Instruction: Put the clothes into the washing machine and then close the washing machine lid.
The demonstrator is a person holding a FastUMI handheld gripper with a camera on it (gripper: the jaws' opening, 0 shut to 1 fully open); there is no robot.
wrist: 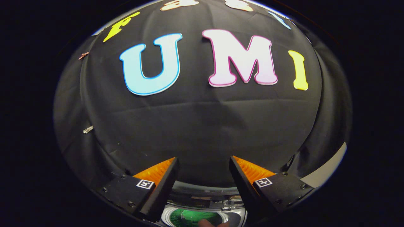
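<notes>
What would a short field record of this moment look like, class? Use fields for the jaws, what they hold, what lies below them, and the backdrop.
gripper: gripper, jaws spread apart
held item: nothing between the jaws
below the jaws: washing machine, shiny rounded rim, with something green inside its opening
lid: cannot tell from this view
backdrop: black cloth wall straight ahead, beyond the jaws
clothes: the green thing may be clothing; too little shows to be sure

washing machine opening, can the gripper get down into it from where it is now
Probably yes. The gripper is open and holds nothing, and the washing machine sits just below and between the fingers, something green showing inside. Nothing visibly blocks the way, though little of the opening is in sight.
</notes>
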